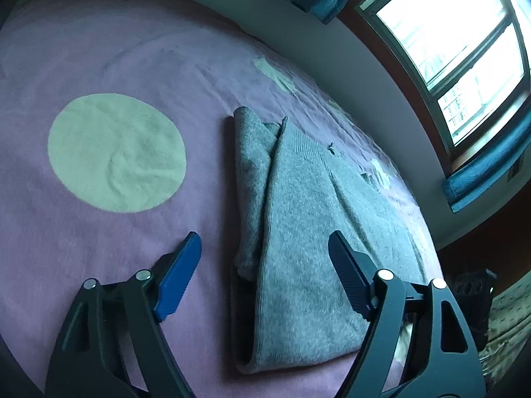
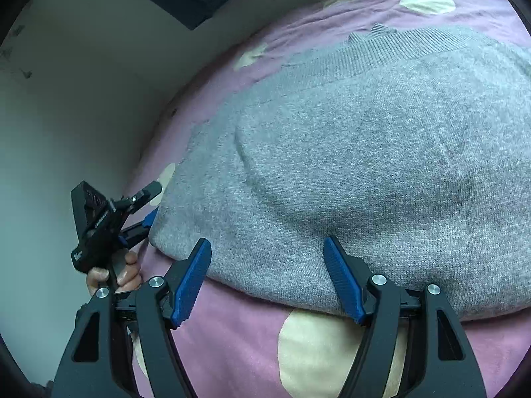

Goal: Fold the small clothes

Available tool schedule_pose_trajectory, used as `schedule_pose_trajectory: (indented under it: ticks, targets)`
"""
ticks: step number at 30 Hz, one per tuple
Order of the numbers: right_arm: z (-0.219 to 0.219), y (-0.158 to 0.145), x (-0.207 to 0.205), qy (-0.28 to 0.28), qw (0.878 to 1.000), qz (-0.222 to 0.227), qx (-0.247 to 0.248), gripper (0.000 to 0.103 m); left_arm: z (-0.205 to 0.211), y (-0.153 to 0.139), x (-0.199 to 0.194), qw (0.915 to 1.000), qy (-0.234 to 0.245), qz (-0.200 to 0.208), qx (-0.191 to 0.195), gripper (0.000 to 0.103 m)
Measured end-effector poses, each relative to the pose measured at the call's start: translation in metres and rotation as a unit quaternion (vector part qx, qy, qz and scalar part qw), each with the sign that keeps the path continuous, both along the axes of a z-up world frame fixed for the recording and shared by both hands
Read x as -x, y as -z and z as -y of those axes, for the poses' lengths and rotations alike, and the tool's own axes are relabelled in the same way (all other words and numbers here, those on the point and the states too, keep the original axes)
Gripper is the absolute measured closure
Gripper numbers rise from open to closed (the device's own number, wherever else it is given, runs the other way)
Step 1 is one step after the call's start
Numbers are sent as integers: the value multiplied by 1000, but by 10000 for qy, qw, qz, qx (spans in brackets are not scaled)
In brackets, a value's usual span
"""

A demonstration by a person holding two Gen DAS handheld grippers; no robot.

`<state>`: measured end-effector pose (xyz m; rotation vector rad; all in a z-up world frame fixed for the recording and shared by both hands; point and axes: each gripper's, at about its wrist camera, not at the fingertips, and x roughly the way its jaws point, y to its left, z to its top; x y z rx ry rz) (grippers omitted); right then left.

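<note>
honestly, my left gripper (image 1: 265,265) and right gripper (image 2: 267,275) both gape wide, holding nothing, at the near edge of the partly folded grey knit sweater (image 2: 365,165) lying on the pink dotted blanket (image 1: 116,49). pinching only the top layer would pull the fold apart; catching blanket would drag everything.

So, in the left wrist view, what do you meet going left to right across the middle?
Pale circle on the purple blanket → folded grey sweater → grey wall → window.
</note>
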<state>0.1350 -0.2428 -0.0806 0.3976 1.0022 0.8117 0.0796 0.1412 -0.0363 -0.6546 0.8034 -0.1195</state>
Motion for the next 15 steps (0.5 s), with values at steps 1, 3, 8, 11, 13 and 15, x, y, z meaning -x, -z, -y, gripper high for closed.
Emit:
schedule_pose_trajectory:
  ticks: [1, 3, 8, 11, 13, 15]
  targets:
    - [5, 2, 5, 6, 10000, -6, -53, 33, -1, 1, -4, 10000, 37, -29, 81, 27]
    - [12, 3, 10, 6, 9999, 51, -137, 33, 0, 4, -13, 9995, 167, -65, 242, 29]
    - [19, 5, 21, 11, 9996, 248, -94, 33, 4, 11, -36, 9983, 305, -154, 472, 54]
    - [17, 6, 27, 9, 9994, 329, -53, 33, 12, 15, -45, 9978, 467, -177, 433, 61]
    - [16, 6, 29, 7, 9993, 379, -13, 32, 17, 15, -50, 9976, 552, -170, 385, 66]
    - [14, 3, 28, 17, 9990, 439, 7, 32, 15, 19, -53, 9965, 550, -282, 562, 86]
